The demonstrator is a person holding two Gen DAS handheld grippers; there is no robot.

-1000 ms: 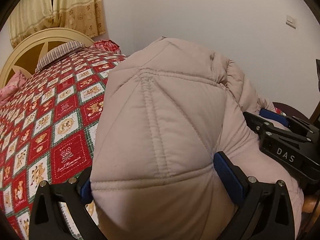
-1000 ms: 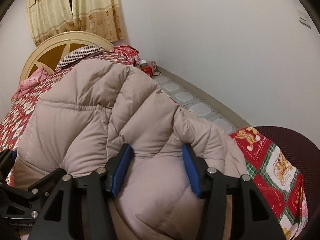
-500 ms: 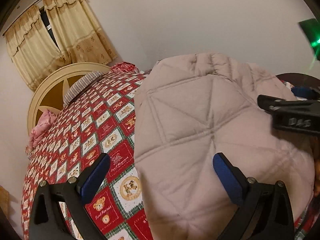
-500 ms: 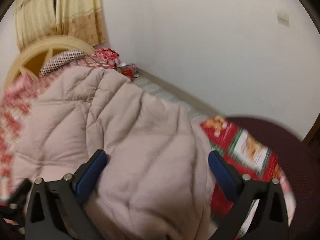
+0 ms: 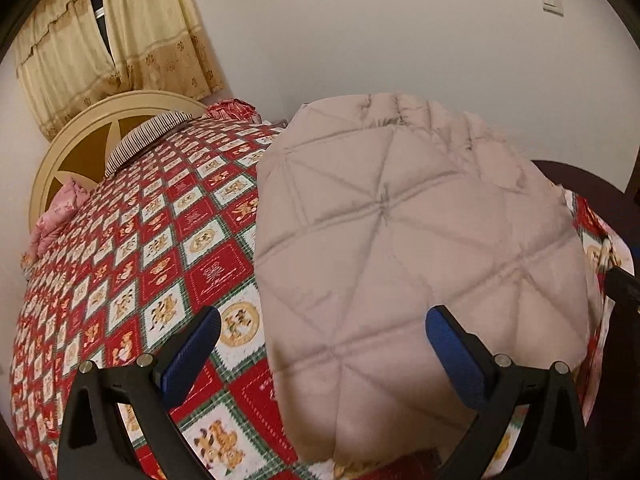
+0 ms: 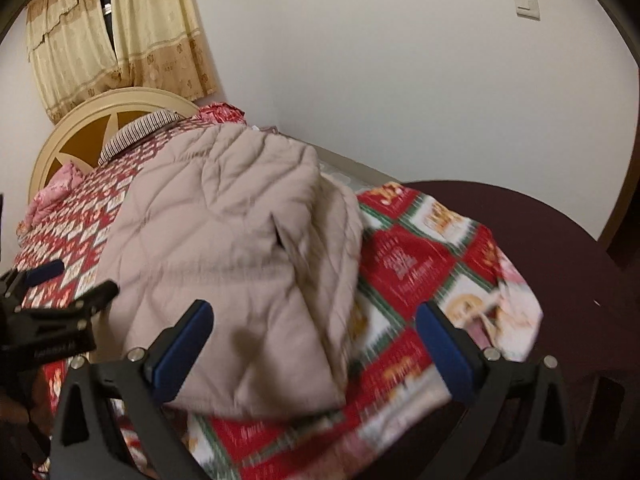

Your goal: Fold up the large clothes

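Left wrist view: the padded jacket (image 5: 404, 248), a pale pink quilted coat, lies folded in a thick bundle on the bed (image 5: 132, 264), toward the right side of the red-and-white checked quilt. Taking the jacket as landmark: the left gripper (image 5: 320, 344) hangs over its near left edge w/ jaws spread wide. The left blue pad (image 5: 192, 350) sits left of the jacket, over bare quilt; the right blue pad (image 5: 456, 354) is in front of the jacket's near right part. Neither pad presses the fabric, so nothing is held. Behind and left of the jacket are a striped pillow (image 5: 148, 136) and the round cream headboard (image 5: 80, 152), w/ curtains (image 5: 120, 40) above. A dark bit of the other gripper pokes in at the far right edge, right of the jacket.

Right wrist view (blurred): the jacket (image 6: 224, 240) fills centre-left. Left of it the left gripper (image 6: 52, 292) shows, apart from the fabric as far as I can tell. The right gripper (image 6: 312, 344) is at the jacket's near right corner; its jaws have just been opening and now stand fully apart. Left pad (image 6: 184, 344) is in front of the jacket's near edge, right pad (image 6: 444, 352) well right of it over quilt (image 6: 420, 264). No grip on anything. Further right of the jacket, a dark maroon surface (image 6: 560, 240) borders the bed.
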